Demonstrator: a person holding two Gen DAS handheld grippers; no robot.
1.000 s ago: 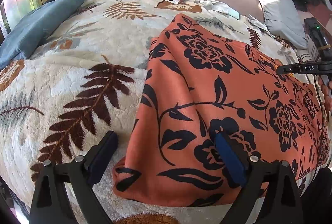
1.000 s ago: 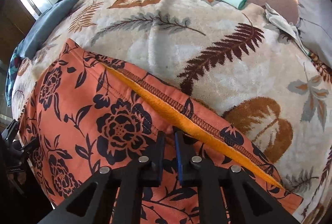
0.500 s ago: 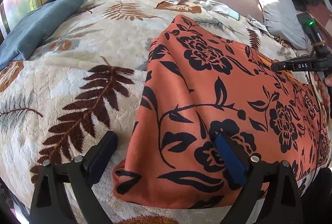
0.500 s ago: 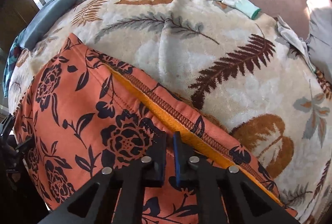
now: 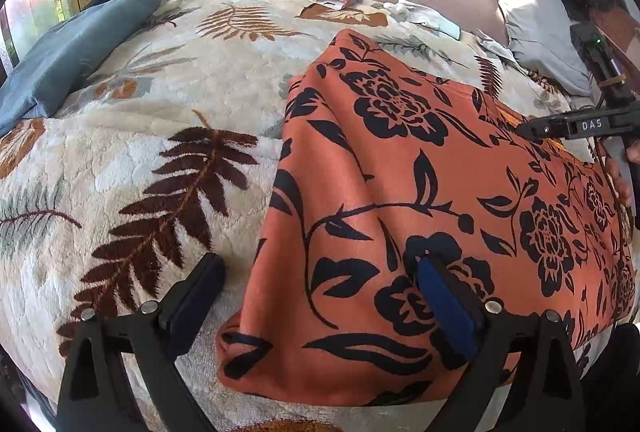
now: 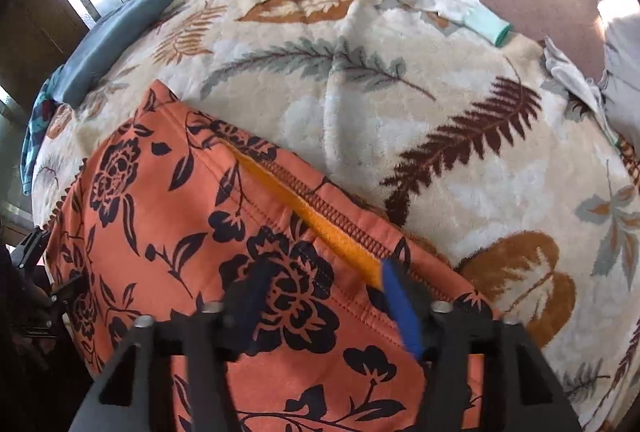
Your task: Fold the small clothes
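Orange floral garment [image 5: 420, 192] lies on the bed blanket [image 5: 140, 152], apparently folded over once, orange lining showing at far edge. Left tongs [image 5: 320, 296] wide, straddling its near corner, gripping nothing. Right tongs [image 6: 320, 296] just opened above the seam, cloth released. More folds likely left.

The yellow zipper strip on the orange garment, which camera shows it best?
The right wrist view: the yellow zipper strip runs diagonally across the orange garment, teeth visible. The left wrist view shows only a sliver at the far edge.
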